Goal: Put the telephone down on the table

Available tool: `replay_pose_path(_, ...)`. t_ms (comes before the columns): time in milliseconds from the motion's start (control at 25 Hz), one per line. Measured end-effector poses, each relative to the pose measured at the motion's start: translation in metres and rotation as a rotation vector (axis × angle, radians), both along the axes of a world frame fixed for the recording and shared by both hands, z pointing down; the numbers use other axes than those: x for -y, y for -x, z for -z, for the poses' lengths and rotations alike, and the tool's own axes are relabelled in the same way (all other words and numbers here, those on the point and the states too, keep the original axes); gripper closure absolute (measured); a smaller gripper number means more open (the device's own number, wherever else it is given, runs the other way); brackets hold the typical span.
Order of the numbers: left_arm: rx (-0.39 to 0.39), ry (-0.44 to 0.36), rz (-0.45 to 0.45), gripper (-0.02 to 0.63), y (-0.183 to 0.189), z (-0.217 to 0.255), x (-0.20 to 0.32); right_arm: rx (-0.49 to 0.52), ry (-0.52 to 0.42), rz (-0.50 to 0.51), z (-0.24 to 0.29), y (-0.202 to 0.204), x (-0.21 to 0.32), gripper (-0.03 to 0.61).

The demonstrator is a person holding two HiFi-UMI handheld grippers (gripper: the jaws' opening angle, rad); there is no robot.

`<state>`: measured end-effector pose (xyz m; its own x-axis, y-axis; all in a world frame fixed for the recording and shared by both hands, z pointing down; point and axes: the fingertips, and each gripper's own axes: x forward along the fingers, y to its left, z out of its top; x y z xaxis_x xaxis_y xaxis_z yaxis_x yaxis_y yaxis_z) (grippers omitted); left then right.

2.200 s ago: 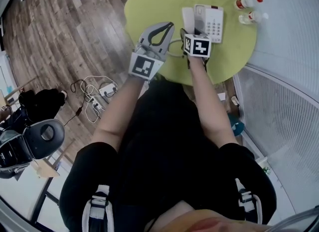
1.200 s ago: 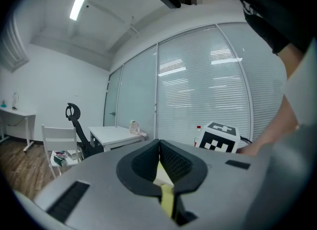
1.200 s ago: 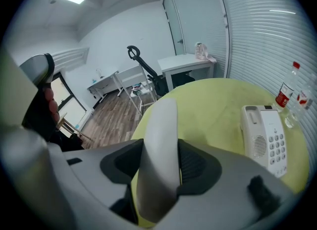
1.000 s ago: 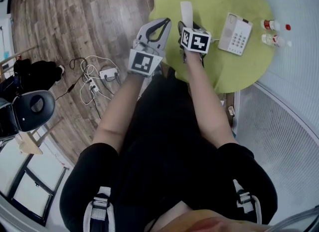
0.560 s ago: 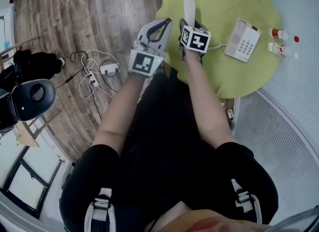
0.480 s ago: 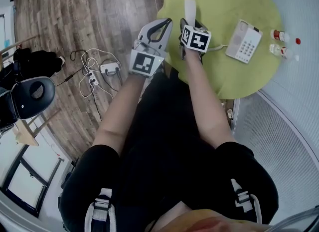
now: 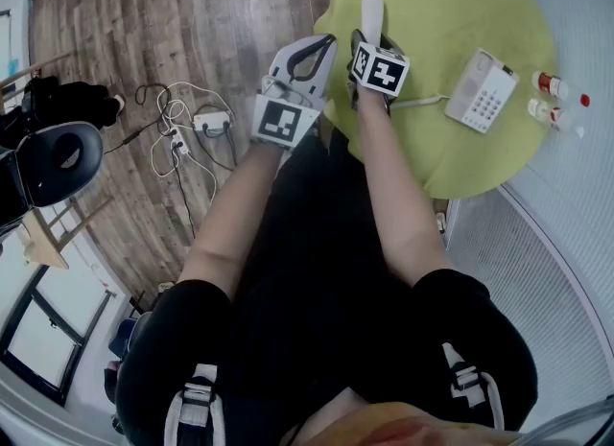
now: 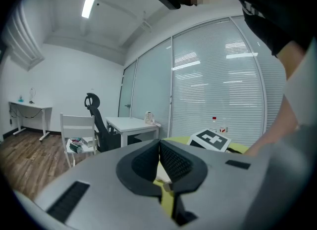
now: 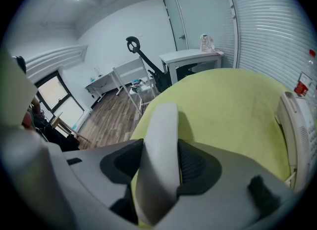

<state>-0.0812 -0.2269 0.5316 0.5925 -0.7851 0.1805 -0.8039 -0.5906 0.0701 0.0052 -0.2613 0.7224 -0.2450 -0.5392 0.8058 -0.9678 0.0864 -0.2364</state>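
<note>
Now: set-down step in hand, handset not yet lying on the bench.
Right gripper [image 9: 161, 162] is clenched on the white handset [image 7: 371, 14], held over the near-left part of the green bench [image 7: 451, 3]; contact with it cannot be told. Telephone base [image 7: 487, 91] sits to the right, cord [image 7: 422, 102] between. Left gripper [image 8: 159, 157] is closed on nothing, left of the bench edge. Next move, as I judge: lower until flat, then release.

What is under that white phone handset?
Only the green table lies under the handset, which the right hand-held gripper clamps. The handset and gripper cover the spot right beneath, so contact cannot be judged.
</note>
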Motion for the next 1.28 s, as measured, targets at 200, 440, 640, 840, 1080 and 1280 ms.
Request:
replay_pose_path(200,0.0,0.012,0.01,0.6,0.004,-0.002,-0.004,0.003,0.026,-0.011,-0.008,0.0,-0.002,0.357)
replay_pose_path(440,0.001,0.018,0.017,0.6,0.007,-0.001,-0.007,-0.025,0.027,0.0,-0.005,-0.002,-0.003,0.35)
replay_pose_path(640,-0.028,0.004,0.026,0.6,0.009,0.018,-0.009,-0.027,-0.022,0.003,0.019,-0.003,0.0,0.339)
replay_pose_path(840,-0.036,-0.017,0.001,0.6,0.004,0.043,-0.017,-0.017,-0.084,0.0,0.057,-0.011,-0.001,0.339)
replay_pose_path(1080,-0.027,-0.027,-0.047,0.6,-0.006,0.065,-0.04,0.006,-0.171,0.019,0.109,-0.019,-0.02,0.339)
replay_pose_path(1280,-0.022,-0.021,-0.12,0.6,-0.018,0.094,-0.065,-0.016,-0.252,0.051,0.167,-0.031,-0.053,0.341)
